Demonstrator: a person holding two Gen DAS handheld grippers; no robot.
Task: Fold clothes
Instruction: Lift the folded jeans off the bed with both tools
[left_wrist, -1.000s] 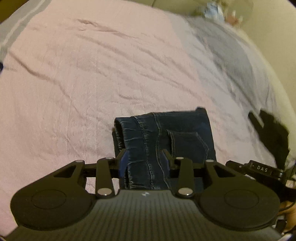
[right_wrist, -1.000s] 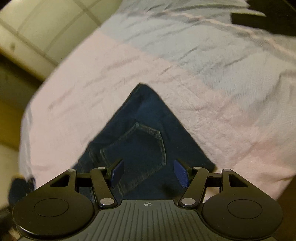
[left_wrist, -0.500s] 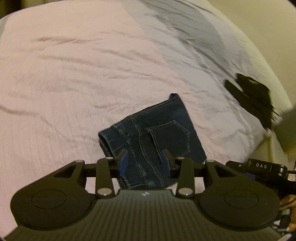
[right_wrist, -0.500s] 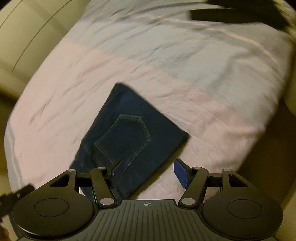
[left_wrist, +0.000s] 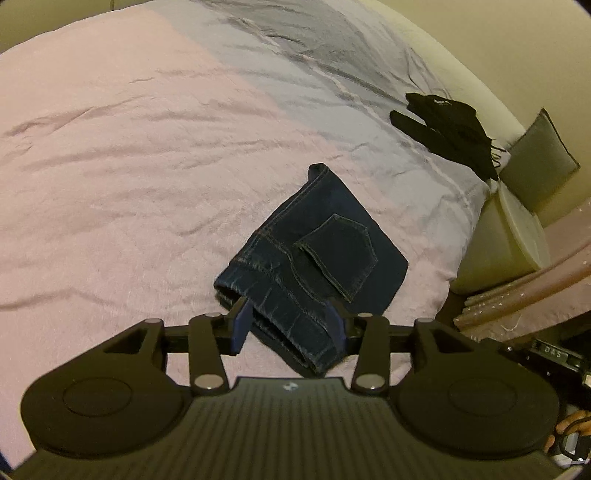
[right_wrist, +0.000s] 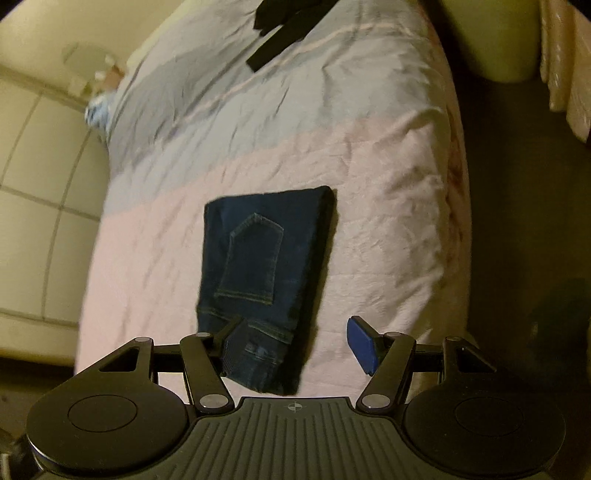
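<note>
The left gripper (left_wrist: 290, 325) has its blue-padded fingers (left_wrist: 240, 326) moderately apart and opening. The near corner of the folded dark blue denim jeans (left_wrist: 317, 251) shows between them, but the pads do not press on the cloth; whether the fingers touch it I cannot tell.

The right gripper (right_wrist: 299, 343) holds its fingers (right_wrist: 364, 345) wide. Its left finger overlaps the waistband end of the jeans (right_wrist: 266, 266) in the picture, while its right finger stands over bare bedspread, clear of the denim. Nothing is clamped between them.

The jeans lie as a compact rectangular bundle, back pocket (left_wrist: 338, 251) facing up, its stitched outline plain in both views. They rest flat on the pink part of the pink and grey bedspread (left_wrist: 110, 166), near the bed's side edge and close to where the pink meets the grey.

Farther off, on the grey part, a crumpled black garment (left_wrist: 448, 129) lies near the bed's far corner, well apart from the jeans. Beyond that corner stands a grey cushion (left_wrist: 541, 158) against a cream wall, with a pale cream bin-like container (left_wrist: 506, 236) below it beside the bed. At the lower right of the left wrist view, part of a person's hand (left_wrist: 572, 430) shows on the other handle.
</note>
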